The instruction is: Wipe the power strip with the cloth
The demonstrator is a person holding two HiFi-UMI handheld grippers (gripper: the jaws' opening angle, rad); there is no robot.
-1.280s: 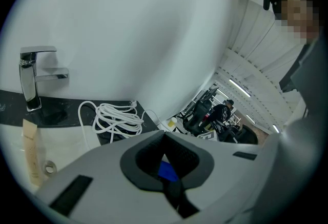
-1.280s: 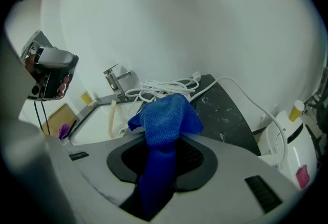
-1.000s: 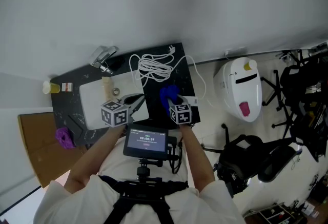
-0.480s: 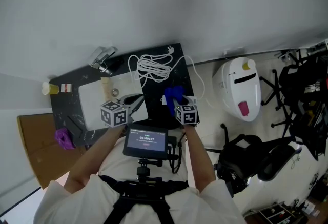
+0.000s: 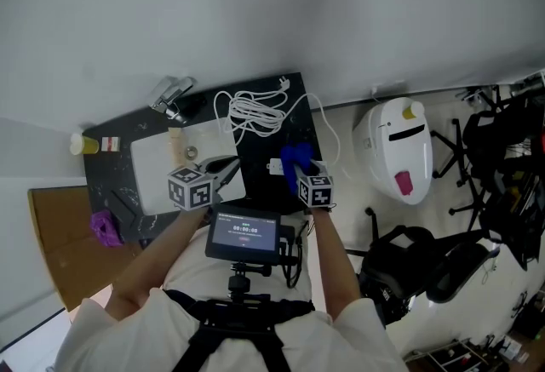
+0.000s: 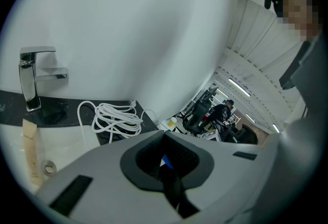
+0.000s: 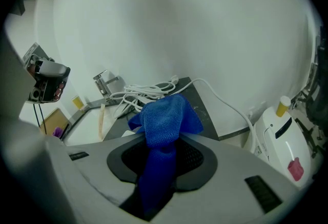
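Observation:
In the head view a dark countertop (image 5: 264, 191) carries a coiled white cable (image 5: 253, 113). A small white block (image 5: 275, 166), apparently the power strip's end, lies just left of the blue cloth (image 5: 296, 157). My right gripper (image 5: 300, 168) is shut on the cloth, which bunches up above its jaws (image 7: 164, 120) in the right gripper view. My left gripper (image 5: 223, 170) hovers at the sink's right edge. Its jaws (image 6: 165, 164) look closed, with only a sliver of blue and white showing past them. The cable coil (image 6: 115, 118) lies ahead of it.
A white sink (image 5: 157, 162) with a chrome faucet (image 5: 173, 96) fills the counter's left half. A yellow cup (image 5: 78, 144) and a purple object (image 5: 106, 228) sit at the far left. A white appliance (image 5: 400, 145) and black chairs (image 5: 502, 183) stand on the floor to the right.
My right gripper has slid to the right along the counter with the blue cloth, uncovering the white block to the cloth's left. The left gripper has stayed put.

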